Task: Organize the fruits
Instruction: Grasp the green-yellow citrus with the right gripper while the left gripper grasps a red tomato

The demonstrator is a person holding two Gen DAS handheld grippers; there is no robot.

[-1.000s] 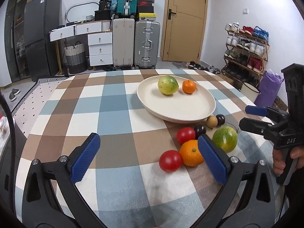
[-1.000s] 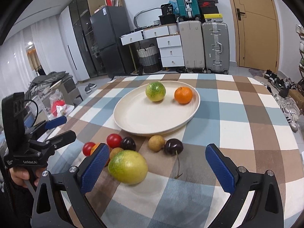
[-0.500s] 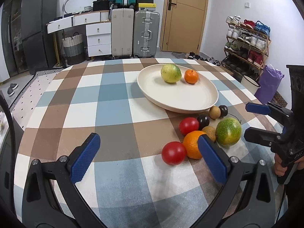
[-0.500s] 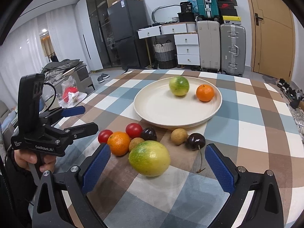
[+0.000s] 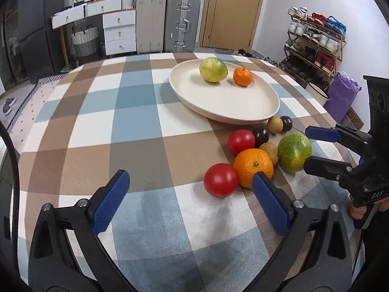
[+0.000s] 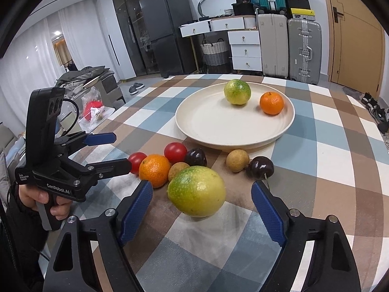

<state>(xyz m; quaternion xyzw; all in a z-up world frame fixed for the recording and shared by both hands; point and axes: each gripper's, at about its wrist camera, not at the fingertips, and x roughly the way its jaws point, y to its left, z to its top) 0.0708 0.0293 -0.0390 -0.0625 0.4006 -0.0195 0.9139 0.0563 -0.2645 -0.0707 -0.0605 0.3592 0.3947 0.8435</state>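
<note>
Left gripper (image 5: 189,202): our jaws have just been narrowing, nothing clasped, red tomato (image 5: 220,180) ahead.
Right gripper (image 6: 201,206): our jaws have just been narrowing around the green fruit (image 6: 196,191), pads apart from it.
Plate (image 6: 194,121): holds two fruits.

A table (image 5: 136,126) covered with a checked cloth in blue, brown and white carries everything. A wide cream plate (image 5: 243,107) lies on its far half. In front of the plate, a cluster of loose fruit sits directly on the cloth: a red tomato (image 5: 220,180) nearest the table's edge, touching an orange (image 5: 254,166); a second tomato (image 5: 241,141) behind them; a large green-yellow fruit (image 6: 196,191); a small brown fruit (image 6: 177,169) wedged among them; a dark cherry (image 6: 196,157); and, just beside the plate's rim, another small brown fruit (image 6: 237,160) touching a stemmed dark cherry (image 6: 260,166).
</note>
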